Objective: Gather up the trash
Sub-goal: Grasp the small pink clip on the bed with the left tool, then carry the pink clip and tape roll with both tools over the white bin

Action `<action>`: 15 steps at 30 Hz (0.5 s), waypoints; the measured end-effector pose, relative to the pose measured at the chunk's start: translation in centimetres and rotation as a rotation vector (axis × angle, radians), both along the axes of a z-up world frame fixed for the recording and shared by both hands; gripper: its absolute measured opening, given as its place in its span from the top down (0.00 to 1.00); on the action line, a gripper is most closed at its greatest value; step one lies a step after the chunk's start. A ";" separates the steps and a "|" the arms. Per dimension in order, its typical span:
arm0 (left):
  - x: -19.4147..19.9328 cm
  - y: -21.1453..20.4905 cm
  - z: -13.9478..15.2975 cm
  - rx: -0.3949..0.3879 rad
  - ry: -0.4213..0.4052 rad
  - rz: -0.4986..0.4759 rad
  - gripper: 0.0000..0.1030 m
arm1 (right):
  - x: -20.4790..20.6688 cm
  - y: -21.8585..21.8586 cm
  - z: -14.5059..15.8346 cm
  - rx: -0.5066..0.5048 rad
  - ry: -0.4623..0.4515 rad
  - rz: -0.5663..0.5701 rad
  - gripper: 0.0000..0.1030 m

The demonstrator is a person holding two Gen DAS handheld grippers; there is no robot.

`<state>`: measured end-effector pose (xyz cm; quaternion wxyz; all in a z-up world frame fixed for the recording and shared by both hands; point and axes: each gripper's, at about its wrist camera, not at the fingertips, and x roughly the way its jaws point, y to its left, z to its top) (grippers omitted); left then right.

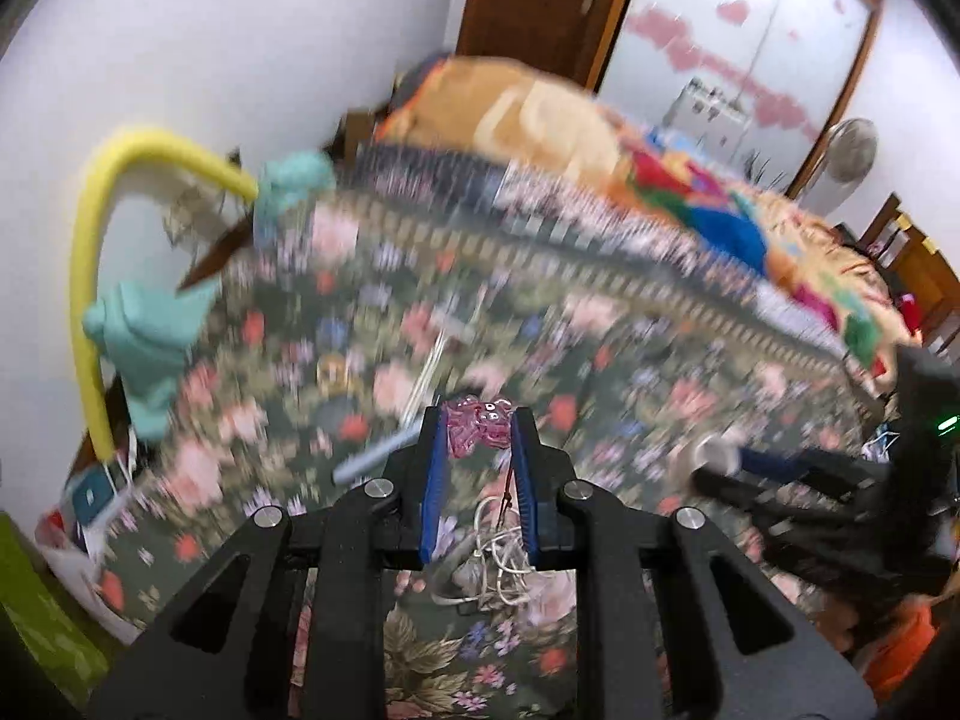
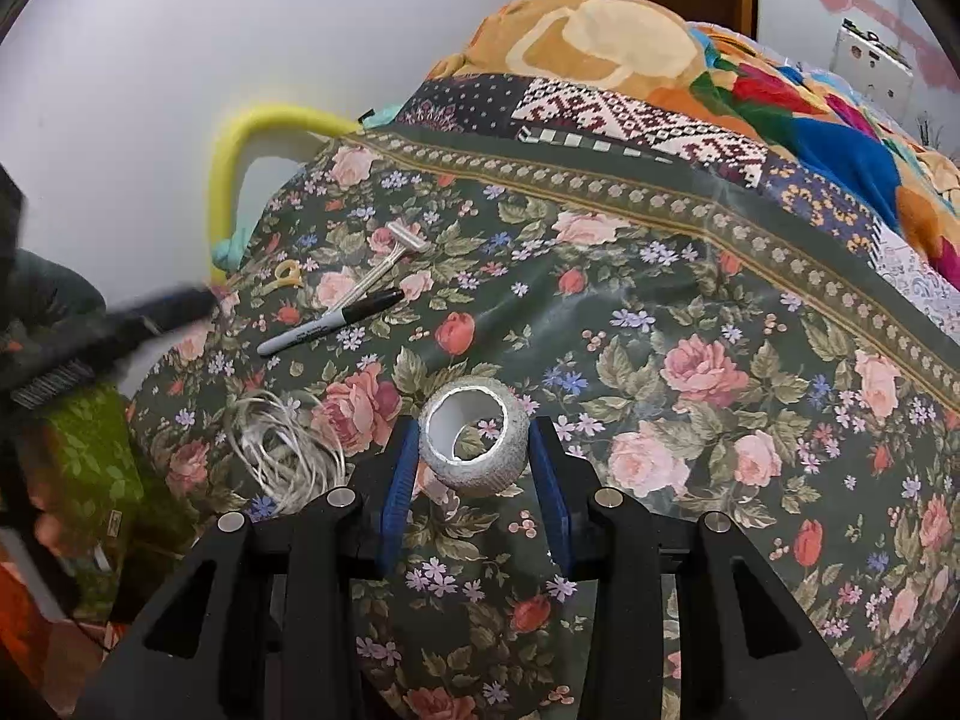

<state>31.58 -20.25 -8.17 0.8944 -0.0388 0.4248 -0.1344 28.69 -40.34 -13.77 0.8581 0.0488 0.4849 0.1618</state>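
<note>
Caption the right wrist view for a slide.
Right gripper clamps a silver tape roll above the floral bedspread; marker, razor, cord remain.

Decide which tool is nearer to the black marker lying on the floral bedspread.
Left. The left tool, blurred at the right wrist view's left edge and gripping a pink wrapper, sits just left of the black marker. The right tool, around the silver tape roll, is farther away.

A dark green cloth printed with pink roses [image 2: 660, 312] bears a glittery silver tape roll [image 2: 474, 444], a black-and-grey marker pen [image 2: 330, 324] and a crumpled glossy pink wrapper [image 1: 477, 426]
</note>
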 end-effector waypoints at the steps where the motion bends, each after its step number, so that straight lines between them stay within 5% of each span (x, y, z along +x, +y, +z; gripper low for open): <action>1: -0.1 0.0 0.8 -0.006 -0.019 0.001 0.80 | -0.2 -0.1 0.3 0.001 -0.008 -0.002 0.66; 6: -0.7 0.4 3.7 0.001 -0.085 0.018 0.80 | -0.7 -0.4 1.0 -0.001 -0.021 -0.001 0.66; 15: -2.8 3.1 2.2 0.027 -0.031 0.077 0.80 | -1.9 0.8 2.6 0.004 -0.045 0.032 0.66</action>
